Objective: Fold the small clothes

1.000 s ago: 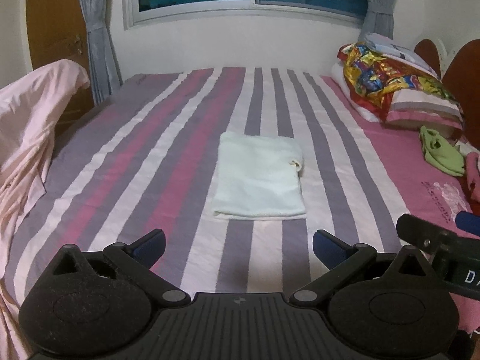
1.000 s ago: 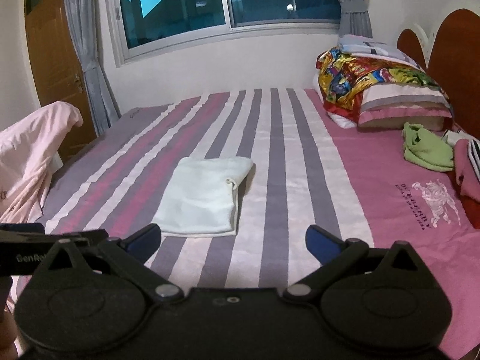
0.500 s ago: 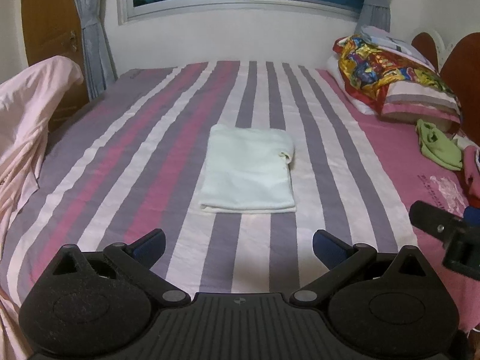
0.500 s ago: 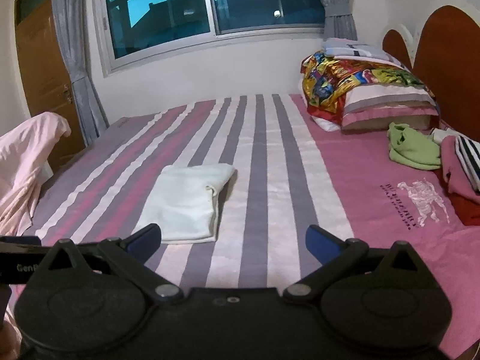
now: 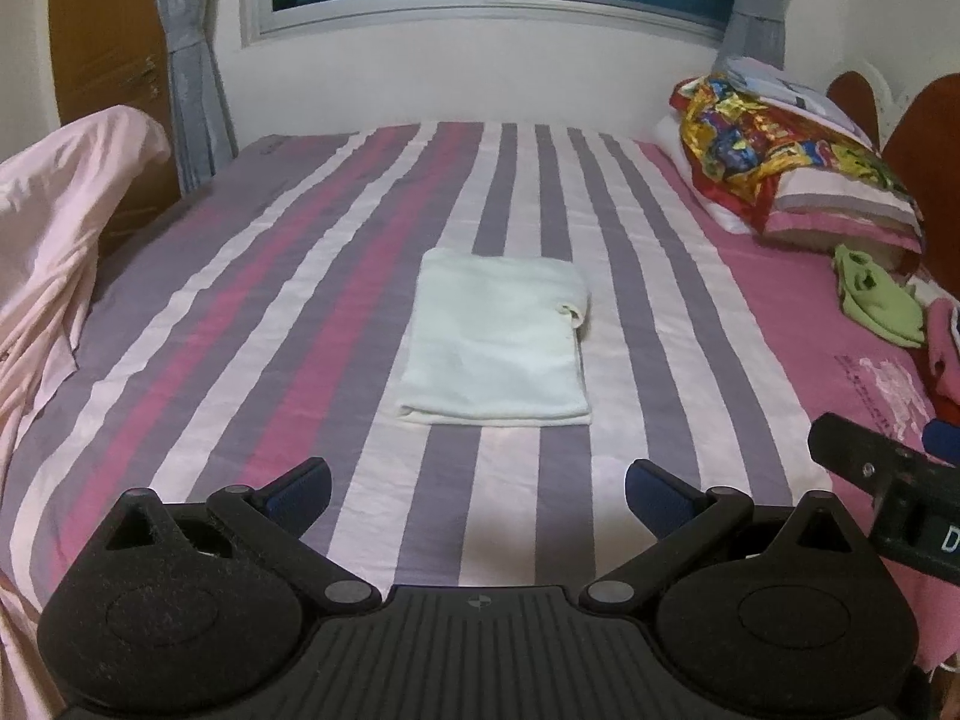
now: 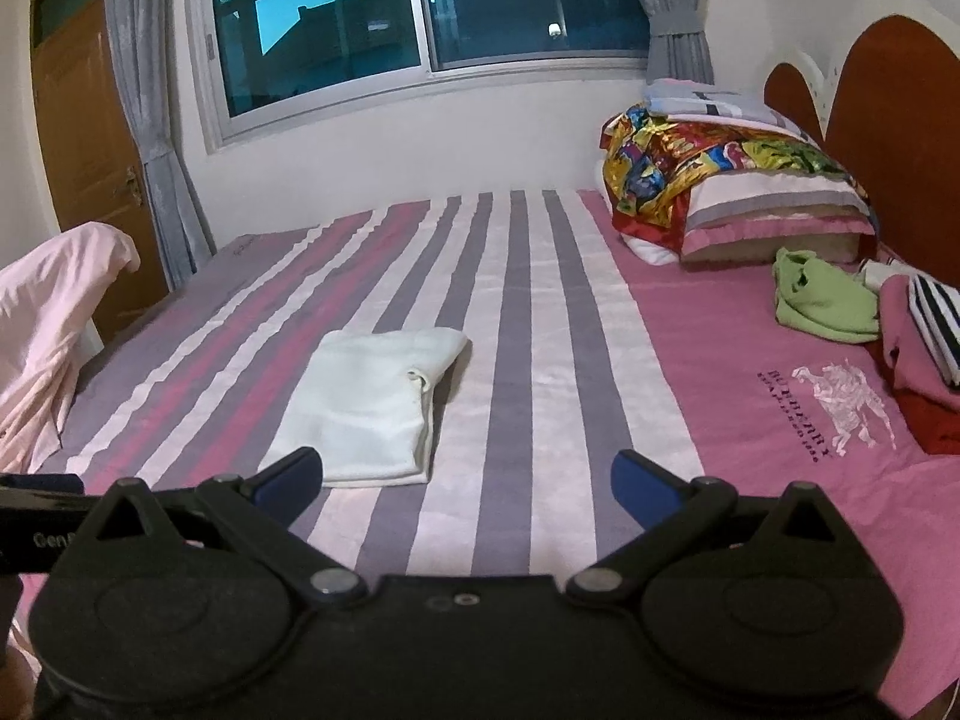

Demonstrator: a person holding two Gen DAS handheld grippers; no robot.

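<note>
Left hand-held gripper (image 5: 477,489): matte black, ribbed centre plate with a small round mark, two round grainy discs at the sides, triangular cut-outs above them. Slim link arms pinned with grey round screws, tipped by blue pads (image 5: 302,484). Right hand-held gripper (image 6: 465,477): same black build, smooth centre plate with two small holes, silver-grey pivot screws, blue fingertips (image 6: 643,485). Seen from the left camera at the right edge as a black bar with one screw and a white letter "D".
</note>
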